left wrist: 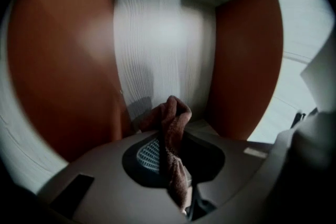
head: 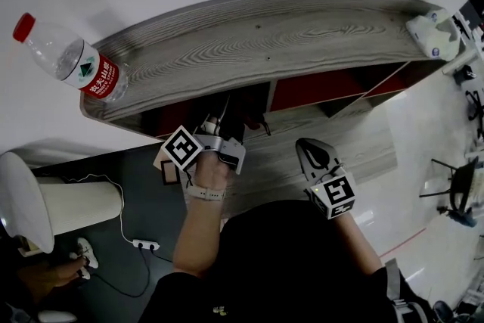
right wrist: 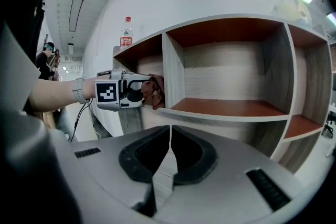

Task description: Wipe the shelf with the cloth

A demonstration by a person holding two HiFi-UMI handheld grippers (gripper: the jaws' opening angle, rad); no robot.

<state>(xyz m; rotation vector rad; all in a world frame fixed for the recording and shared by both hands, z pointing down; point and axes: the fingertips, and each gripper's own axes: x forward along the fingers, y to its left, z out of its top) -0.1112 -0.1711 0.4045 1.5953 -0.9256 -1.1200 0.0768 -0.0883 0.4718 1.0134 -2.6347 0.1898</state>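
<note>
Right gripper view shows the left gripper (right wrist: pixel 149 91), fingers clamped on the cloth (right wrist: pixel 157 93), at the shelf (right wrist: pixel 226 115) left compartment, apparently positioned for wiping, while the right gripper (right wrist: pixel 170 134) has fingers closed and empty.

Lab-like indoor hall, ceiling strip light (right wrist: pixel 76 12), glossy floor (head: pixel 423 125), power strip (head: pixel 145 244), wood-grain shelf unit (right wrist: pixel 226 107)

Matt grey wood-grain shelf (right wrist: pixel 173 71), smooth red-brown inner panels (right wrist: pixel 226 107); fuzzy brown terry cloth (left wrist: pixel 176 118); clear glossy plastic bottle (head: pixel 68 60)

In the head view the shelf (head: pixel 249 41) hides the jaws of the left gripper (right wrist: pixel 149 90) and the cloth (left wrist: pixel 170 118) with them. The left gripper view shows the compartment's back panel (left wrist: pixel 157 44) blurred.
</note>
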